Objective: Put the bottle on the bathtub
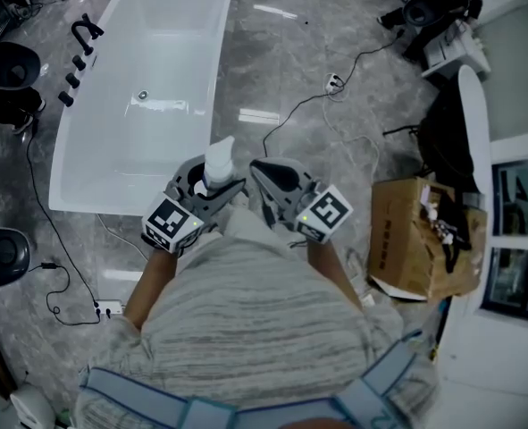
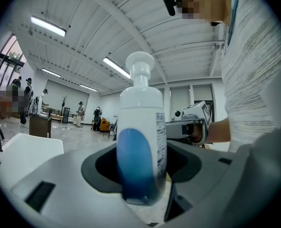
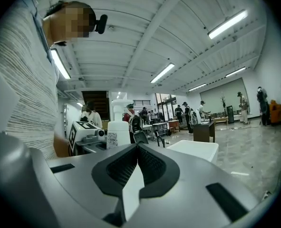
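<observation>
A white pump bottle (image 1: 217, 164) with a blue label (image 2: 136, 160) stands upright between the jaws of my left gripper (image 1: 212, 184), which is shut on it. It hangs just off the near end of the white bathtub (image 1: 147, 88), whose corner shows in the left gripper view (image 2: 31, 151). My right gripper (image 1: 277, 179) is beside it on the right, jaws shut with nothing between them (image 3: 137, 148). From the right gripper view the bottle (image 3: 118, 134) and the tub (image 3: 195, 151) lie ahead.
A black faucet set (image 1: 83, 38) stands on the tub's left rim. Cables and a power strip (image 1: 110, 308) lie on the marble floor. A cardboard box (image 1: 420, 239) sits at right, black stools (image 1: 0, 256) at left. Several people stand far off.
</observation>
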Demonstrator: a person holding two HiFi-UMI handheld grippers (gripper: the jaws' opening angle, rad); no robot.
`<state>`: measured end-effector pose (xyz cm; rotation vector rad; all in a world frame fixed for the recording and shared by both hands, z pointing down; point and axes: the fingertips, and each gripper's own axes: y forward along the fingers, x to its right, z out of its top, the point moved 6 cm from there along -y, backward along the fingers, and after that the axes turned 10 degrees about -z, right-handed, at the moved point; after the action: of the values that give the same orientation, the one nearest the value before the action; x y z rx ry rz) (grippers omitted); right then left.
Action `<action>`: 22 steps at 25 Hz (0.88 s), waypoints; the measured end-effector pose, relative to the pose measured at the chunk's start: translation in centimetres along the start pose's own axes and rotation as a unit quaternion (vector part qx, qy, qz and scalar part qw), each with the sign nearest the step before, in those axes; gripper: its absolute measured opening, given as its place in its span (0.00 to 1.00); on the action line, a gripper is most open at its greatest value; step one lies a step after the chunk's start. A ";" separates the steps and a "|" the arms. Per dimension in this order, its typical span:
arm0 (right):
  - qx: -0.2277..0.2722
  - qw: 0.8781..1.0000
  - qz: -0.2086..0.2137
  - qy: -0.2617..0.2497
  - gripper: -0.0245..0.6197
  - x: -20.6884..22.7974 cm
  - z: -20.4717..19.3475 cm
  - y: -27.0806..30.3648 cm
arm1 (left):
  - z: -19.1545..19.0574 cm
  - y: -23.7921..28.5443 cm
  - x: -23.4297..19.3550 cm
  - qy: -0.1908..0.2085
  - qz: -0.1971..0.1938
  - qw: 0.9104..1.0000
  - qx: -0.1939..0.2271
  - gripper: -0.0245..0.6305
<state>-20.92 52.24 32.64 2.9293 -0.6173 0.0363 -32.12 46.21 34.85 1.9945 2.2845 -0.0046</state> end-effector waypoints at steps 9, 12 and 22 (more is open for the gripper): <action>-0.007 1.000 0.010 -0.001 0.04 3.8 -0.6 3.6 | -0.9 1.2 -4.3 -0.017 0.008 1.000 -0.011 0.42; -0.011 1.000 0.021 0.017 0.04 5.2 -0.2 5.2 | -0.8 2.0 -6.4 -0.022 0.014 1.000 -0.010 0.42; -0.017 0.999 0.030 0.021 0.04 14.9 0.9 8.4 | 0.7 9.2 -13.7 -0.028 0.007 0.999 -0.021 0.42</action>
<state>-10.66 38.59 33.75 2.8695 -0.6926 0.0925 -21.18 33.91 35.98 1.9637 2.2179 -0.0108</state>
